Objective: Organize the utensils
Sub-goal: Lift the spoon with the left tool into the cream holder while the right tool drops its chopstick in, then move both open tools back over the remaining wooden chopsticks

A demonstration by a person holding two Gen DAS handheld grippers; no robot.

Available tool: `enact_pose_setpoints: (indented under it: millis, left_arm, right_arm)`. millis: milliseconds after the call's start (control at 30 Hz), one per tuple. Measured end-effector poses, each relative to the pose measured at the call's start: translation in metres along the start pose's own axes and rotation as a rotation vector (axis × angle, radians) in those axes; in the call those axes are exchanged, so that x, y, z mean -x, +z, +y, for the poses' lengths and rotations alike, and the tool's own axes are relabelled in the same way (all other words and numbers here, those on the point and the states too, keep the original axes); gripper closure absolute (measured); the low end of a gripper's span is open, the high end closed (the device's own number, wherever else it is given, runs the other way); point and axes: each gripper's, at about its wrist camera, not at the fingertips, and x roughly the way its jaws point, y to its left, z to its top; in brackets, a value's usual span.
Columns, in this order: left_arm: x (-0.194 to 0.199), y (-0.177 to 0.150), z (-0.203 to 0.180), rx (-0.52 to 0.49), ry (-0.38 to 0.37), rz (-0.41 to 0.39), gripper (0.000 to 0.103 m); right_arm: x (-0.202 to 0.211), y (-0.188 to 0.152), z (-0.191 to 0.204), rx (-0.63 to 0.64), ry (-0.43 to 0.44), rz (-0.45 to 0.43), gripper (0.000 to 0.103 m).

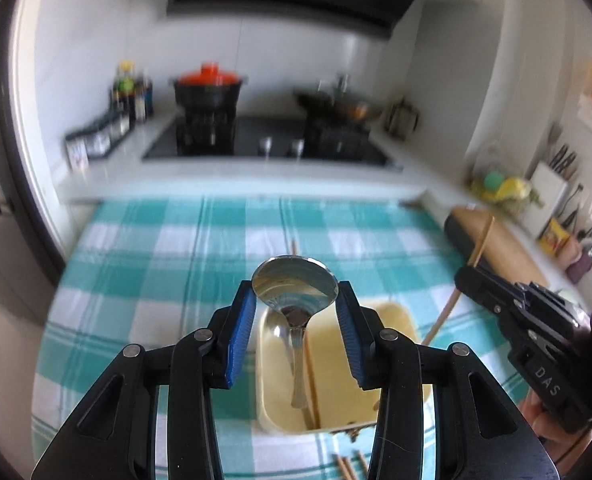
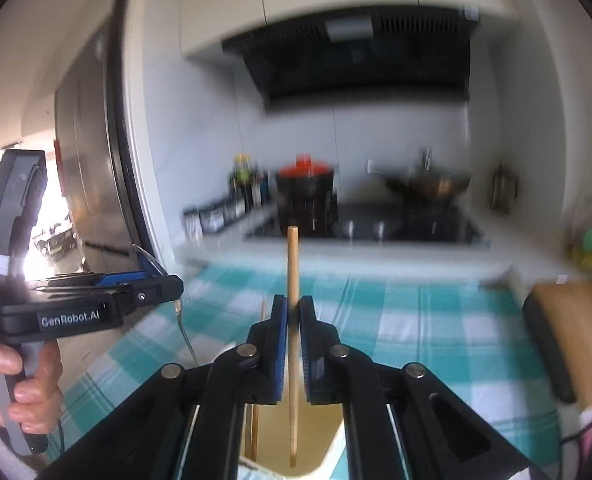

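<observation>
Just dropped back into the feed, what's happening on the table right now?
A person is sorting utensils with a handheld gripper in each hand. The left gripper is closed on the bowl of a metal spoon, held above the cream tray on the checked cloth. The right gripper is shut on a wooden chopstick, also over the tray. Another spoon and a chopstick already lie in the tray; a few chopsticks remain on the cloth near it.

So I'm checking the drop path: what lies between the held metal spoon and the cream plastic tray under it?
Nothing but air, as the left wrist view shows. The metal spoon hangs above the cream plastic tray, which already holds another spoon and a chopstick.
</observation>
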Motion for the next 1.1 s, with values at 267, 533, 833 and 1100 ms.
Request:
enact_pose_setpoints:
  millis: [267, 533, 833, 1100]
  left_arm:
    - [-0.028, -0.022, 0.003, 0.014, 0.011, 0.107, 0.06]
    - [0.066, -0.036, 0.012, -0.093, -0.012, 0.059, 0.031]
    - [0.126, -0.186, 0.01, -0.203, 0.011, 0.209, 0.015]
    - [0.089, -0.287, -0.017, -0.092, 0.053, 0.244, 0.015]
  right_arm:
    - [-0.041, -0.018, -0.012, -0.073, -0.014, 0.138, 0.094]
    - [0.048, 0.007, 0.008, 0.084, -0.104, 0.045, 0.061]
    - [0.168, -0.1, -0.005, 0.168, -0.181, 0.149, 0.049]
    - [0.192, -0.25, -0.054, -0.014, -0.342, 0.273, 0.049]
